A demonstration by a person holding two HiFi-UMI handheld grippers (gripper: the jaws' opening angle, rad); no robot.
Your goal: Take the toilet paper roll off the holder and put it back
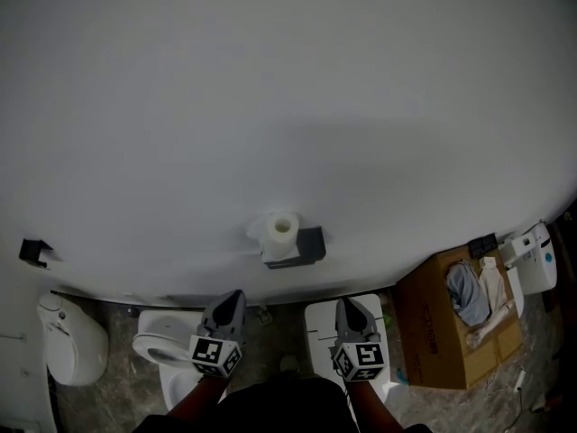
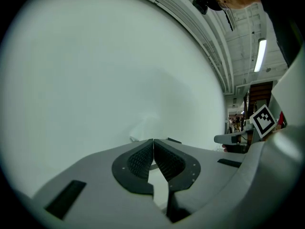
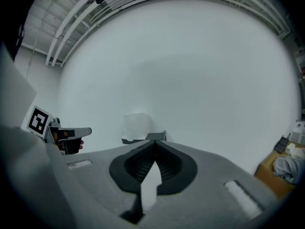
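Note:
A white toilet paper roll [image 1: 281, 234] stands upright on a dark grey holder [image 1: 305, 247] fixed to the white wall. The roll [image 3: 137, 126] and holder [image 3: 152, 137] also show just beyond the jaw tips in the right gripper view; in the left gripper view the roll [image 2: 145, 127] is a faint shape on the wall. My left gripper [image 1: 236, 300] and right gripper [image 1: 347, 308] sit low in the head view, below the holder and well short of it, one to each side. Both are shut with nothing between the jaws: left gripper [image 2: 153, 141], right gripper [image 3: 154, 142].
A white toilet [image 1: 167, 350] stands below on the left and a white box-like unit [image 1: 325, 327] below the holder. A cardboard box [image 1: 433, 327] with cloths stands at the right, a white dispenser [image 1: 534, 258] beyond it. A small black bracket [image 1: 34, 252] is on the wall at left.

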